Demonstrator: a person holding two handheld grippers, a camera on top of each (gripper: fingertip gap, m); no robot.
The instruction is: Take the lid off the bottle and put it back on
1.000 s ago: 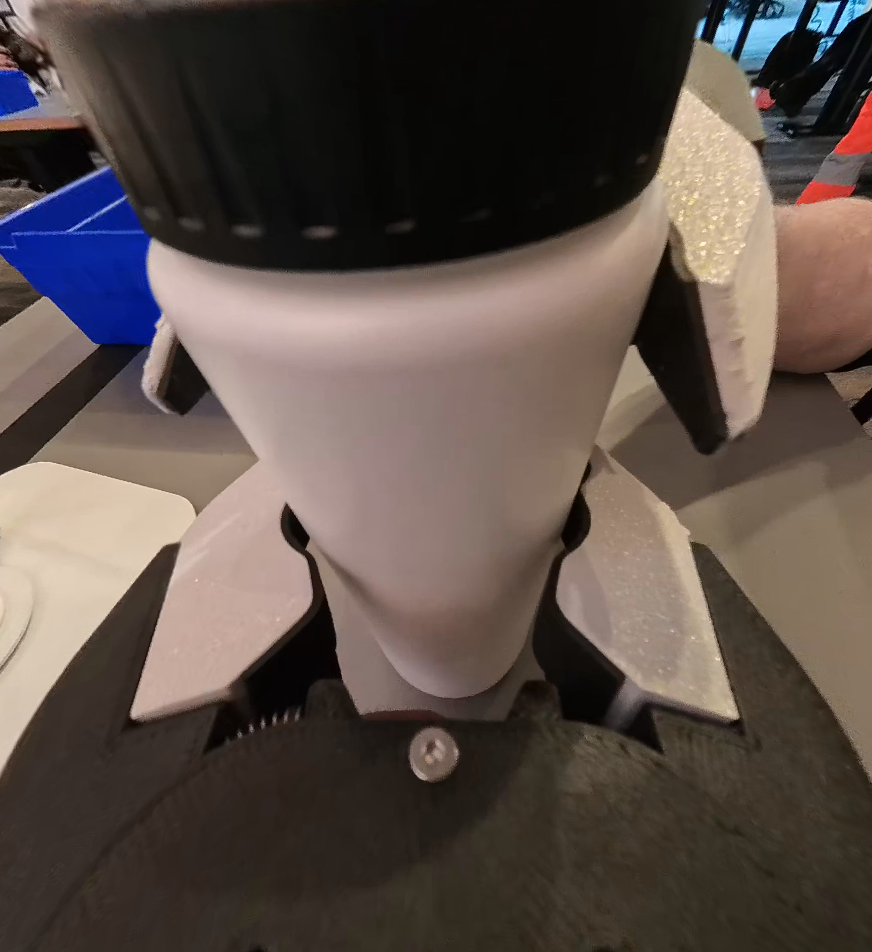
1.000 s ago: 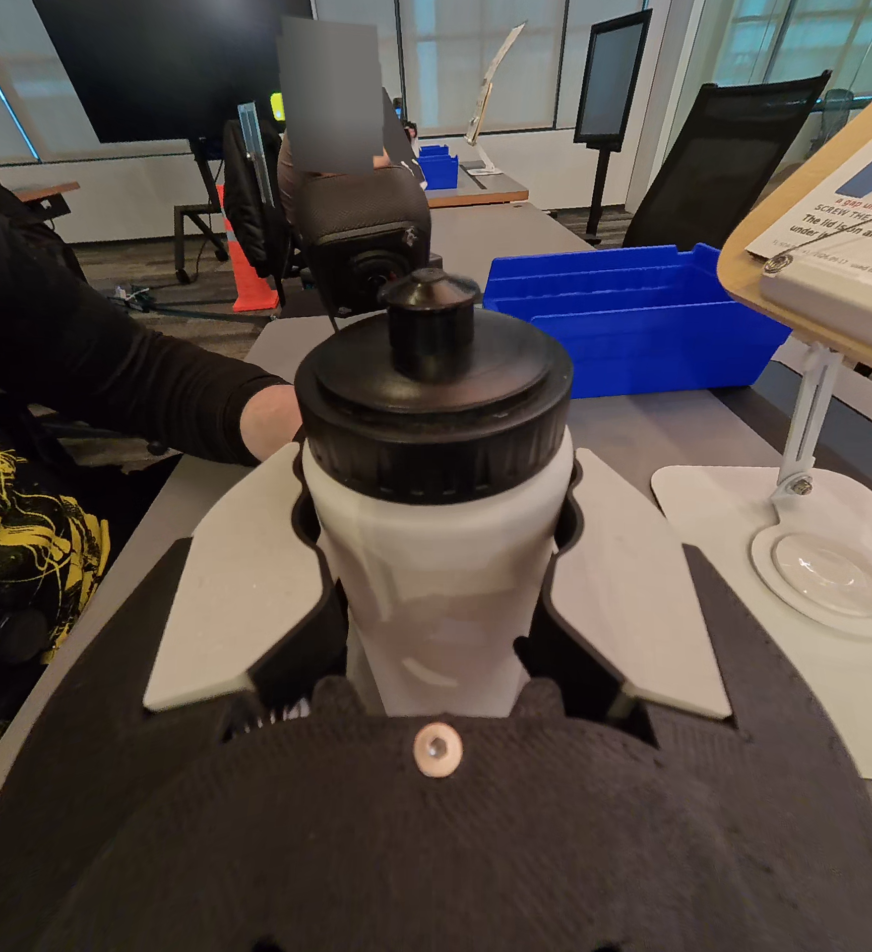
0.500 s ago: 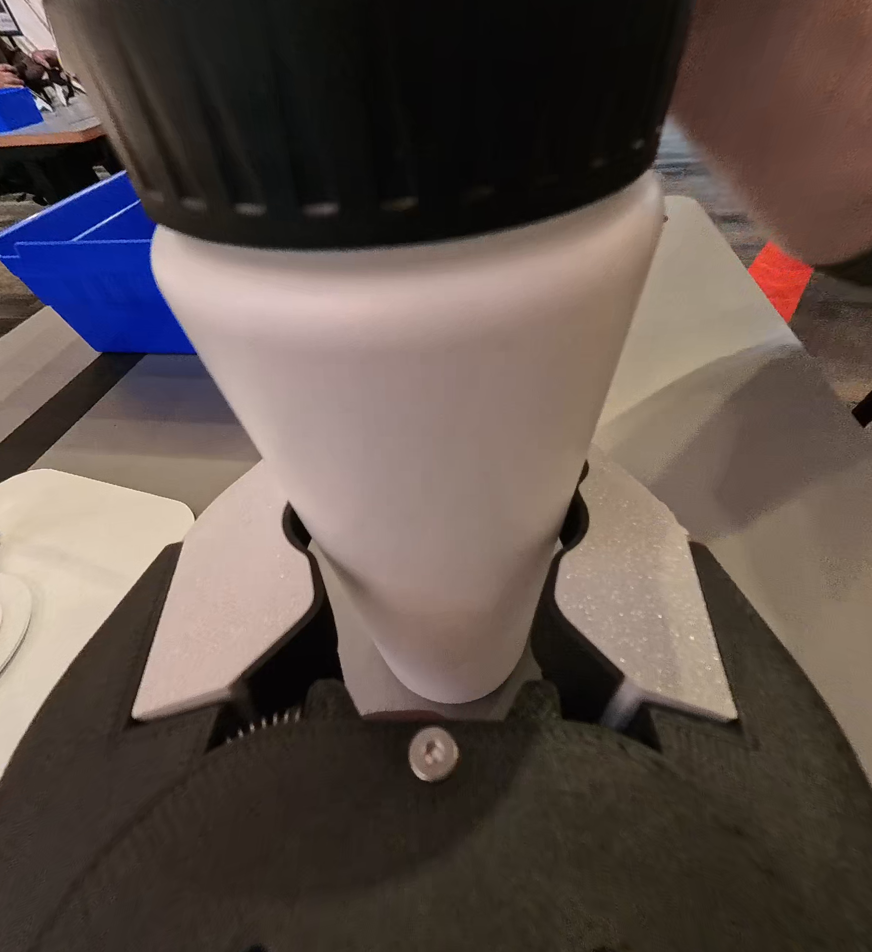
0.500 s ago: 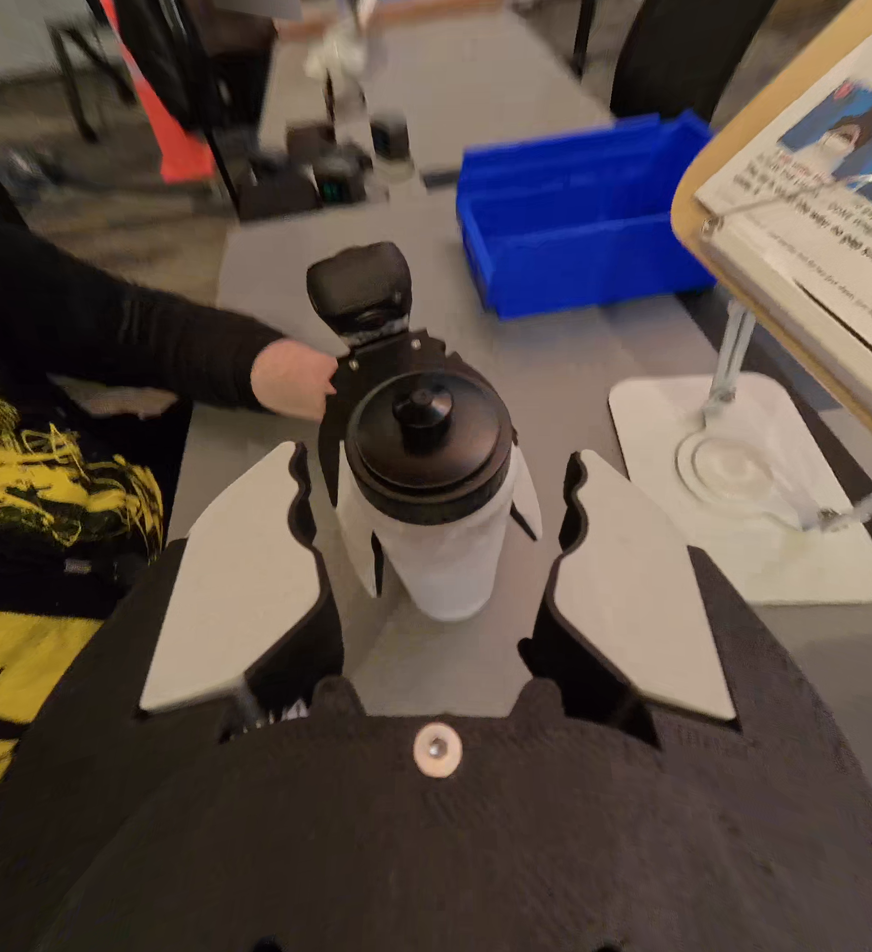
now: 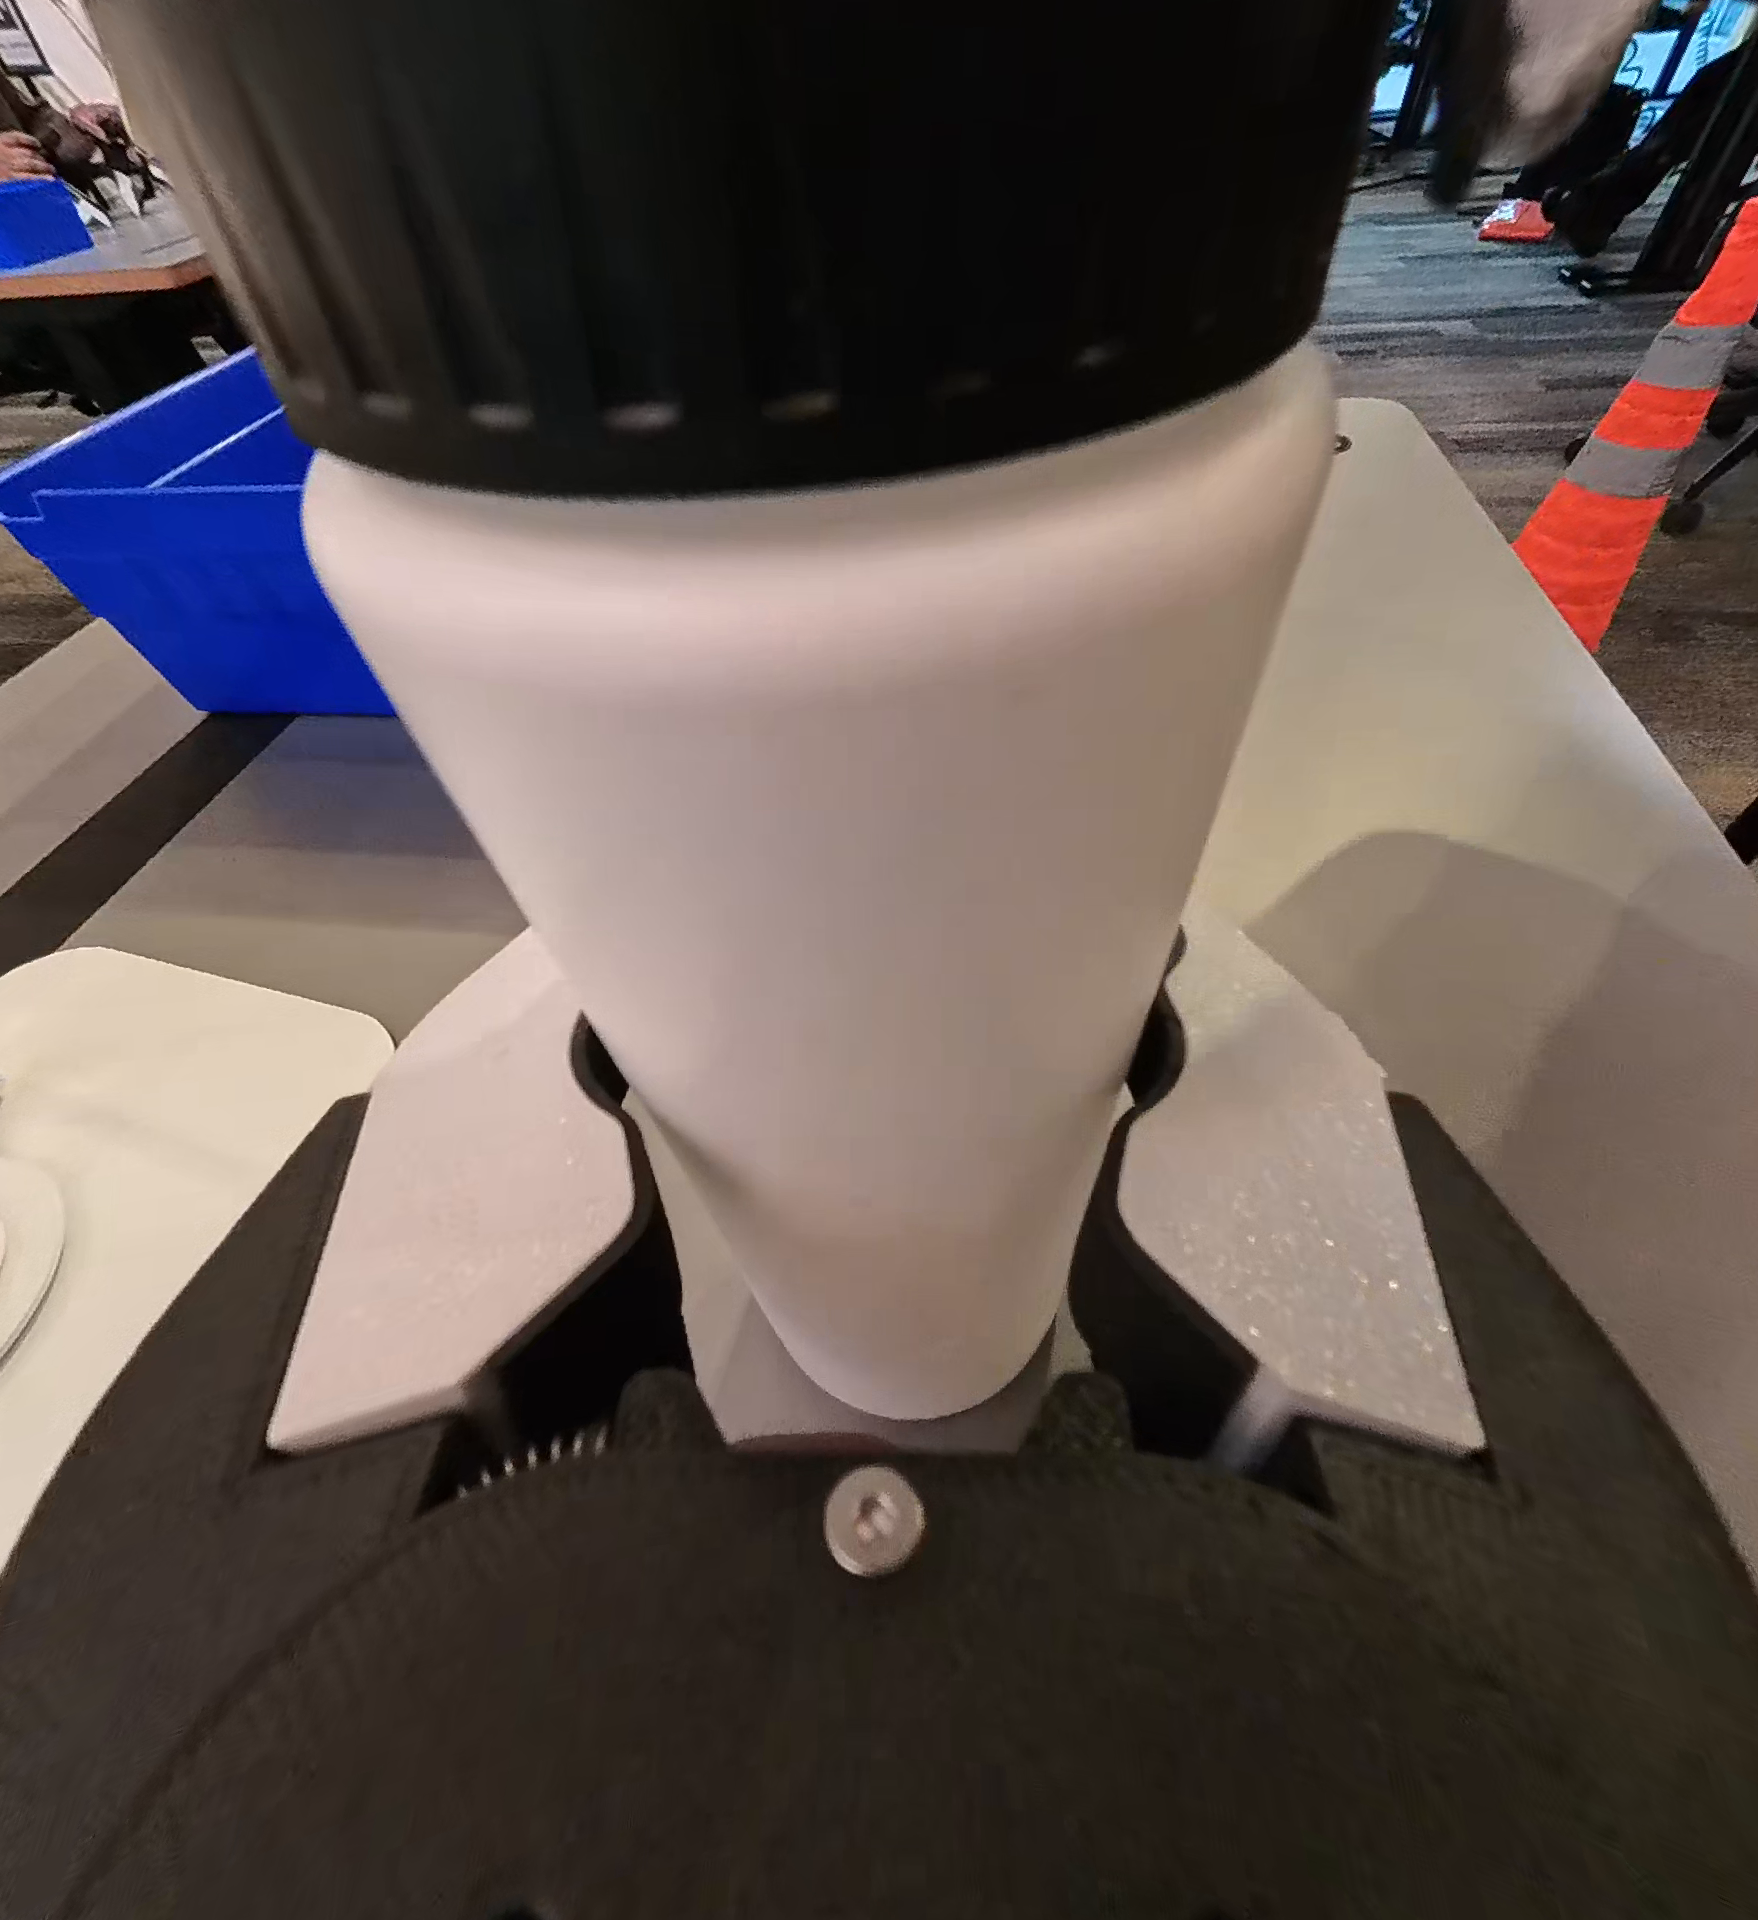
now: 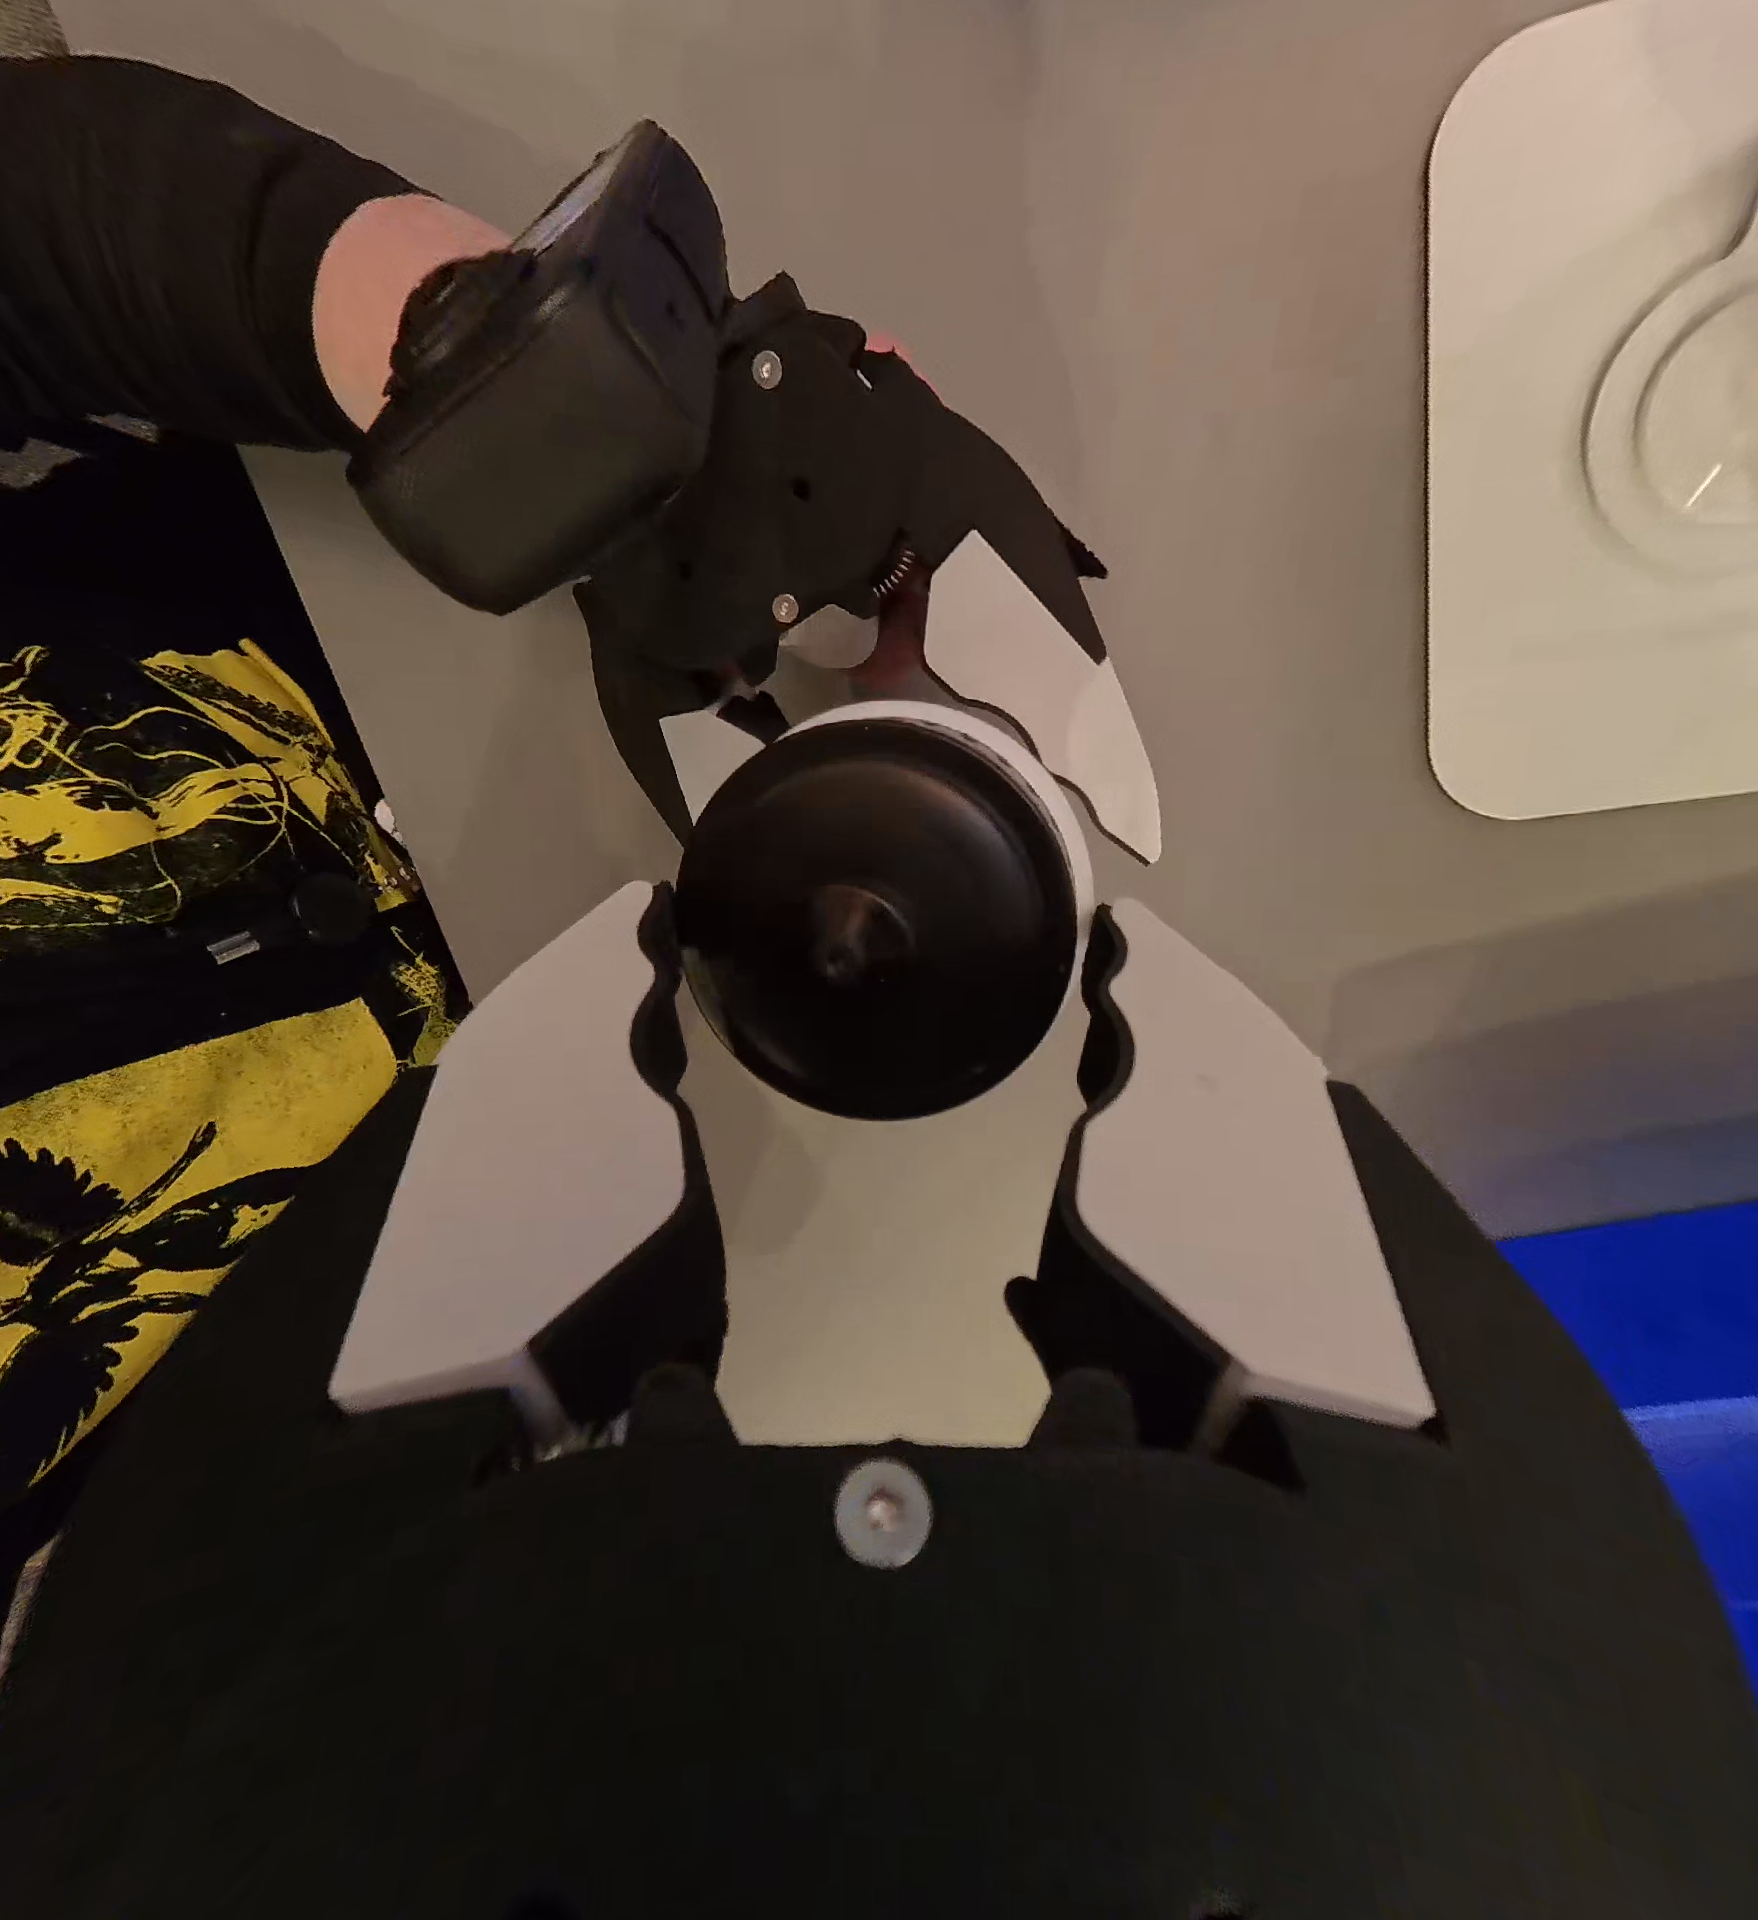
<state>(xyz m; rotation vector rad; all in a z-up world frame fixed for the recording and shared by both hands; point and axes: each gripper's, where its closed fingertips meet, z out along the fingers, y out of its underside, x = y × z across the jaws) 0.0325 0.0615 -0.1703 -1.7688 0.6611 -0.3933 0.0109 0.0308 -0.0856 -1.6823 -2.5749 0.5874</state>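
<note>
A white bottle [image 5: 833, 831] with a black ribbed lid [image 5: 750, 229] stands upright on the grey table [image 5: 1529, 1018]. My left gripper [image 5: 875, 1029] is shut on the bottle's lower body, with the lid screwed on above it. In the right wrist view I look straight down on the lid [image 6: 875, 925]. My right gripper [image 6: 877, 920] is open, and its two fingertips closely flank the lid's rim. The left gripper's fingers [image 6: 1051, 675] clasp the bottle's body from the far side, held by a hand in a black sleeve.
A blue bin [image 5: 179, 561] sits at the table's far left and also shows in the right wrist view [image 6: 1685, 1403]. A white stand base [image 5: 127, 1091] with a clear foot lies nearby [image 6: 1581, 520]. An orange cone [image 5: 1664, 416] stands on the floor. A person's black and yellow shirt [image 6: 127, 935] is close.
My right gripper let go of the bottle's body, rose, and swung over the top to point down at the lid. My left gripper keeps its hold.
</note>
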